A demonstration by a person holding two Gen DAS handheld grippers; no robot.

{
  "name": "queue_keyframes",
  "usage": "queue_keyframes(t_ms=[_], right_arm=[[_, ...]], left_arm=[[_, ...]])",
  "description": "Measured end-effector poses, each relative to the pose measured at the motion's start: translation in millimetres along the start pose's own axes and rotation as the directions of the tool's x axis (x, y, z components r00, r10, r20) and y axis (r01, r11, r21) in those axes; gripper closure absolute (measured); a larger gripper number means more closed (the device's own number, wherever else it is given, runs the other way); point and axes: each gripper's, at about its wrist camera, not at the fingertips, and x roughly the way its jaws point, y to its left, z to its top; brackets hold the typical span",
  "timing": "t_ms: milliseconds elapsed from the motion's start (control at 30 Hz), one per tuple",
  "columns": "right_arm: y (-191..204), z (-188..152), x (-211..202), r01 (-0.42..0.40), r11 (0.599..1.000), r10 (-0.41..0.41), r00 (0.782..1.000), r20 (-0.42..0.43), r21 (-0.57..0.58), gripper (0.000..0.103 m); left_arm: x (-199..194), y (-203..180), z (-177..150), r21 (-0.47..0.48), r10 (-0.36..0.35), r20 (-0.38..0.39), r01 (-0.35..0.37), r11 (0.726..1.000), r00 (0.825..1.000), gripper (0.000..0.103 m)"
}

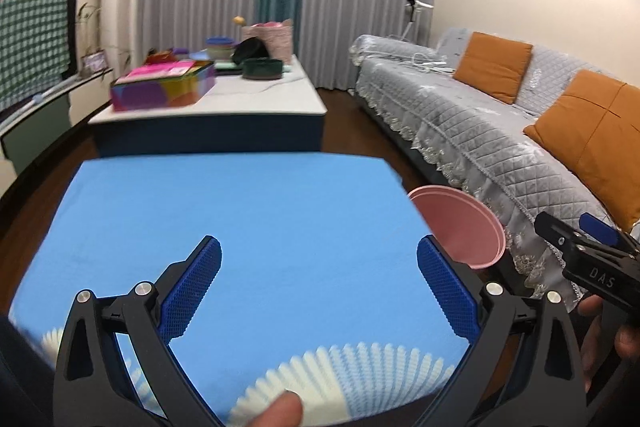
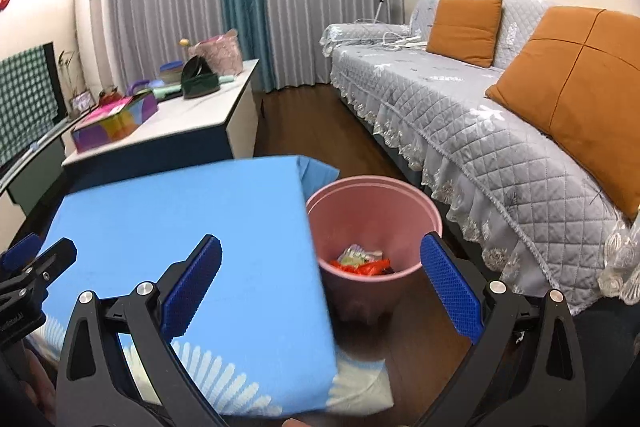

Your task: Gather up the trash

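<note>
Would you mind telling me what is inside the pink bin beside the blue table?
The pink bin holds crumpled wrappers, red-orange and pale green, at its bottom. The near rim hides whatever lies beneath them and the front of the floor.

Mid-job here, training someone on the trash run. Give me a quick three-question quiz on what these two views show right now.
1. True or false: the pink bin already holds wrappers.
2. Which side of the blue-covered table does the bin stand on in the right wrist view: A left, B right?
3. Fill in: both the left tool and right tool are ____ and hold nothing.

Key: 1 true; 2 B; 3 open.
</note>
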Motion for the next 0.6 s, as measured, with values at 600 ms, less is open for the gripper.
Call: queue_keyframes(t_ms=[600], right_arm=[[41,-19,14,-0.018,0.997,0.014,0.999,-0.045,-0.073,0.005]], left_arm=[[5,29,-35,-0.051,0.097,-0.061,-0.1,0.994,0.993,0.008]])
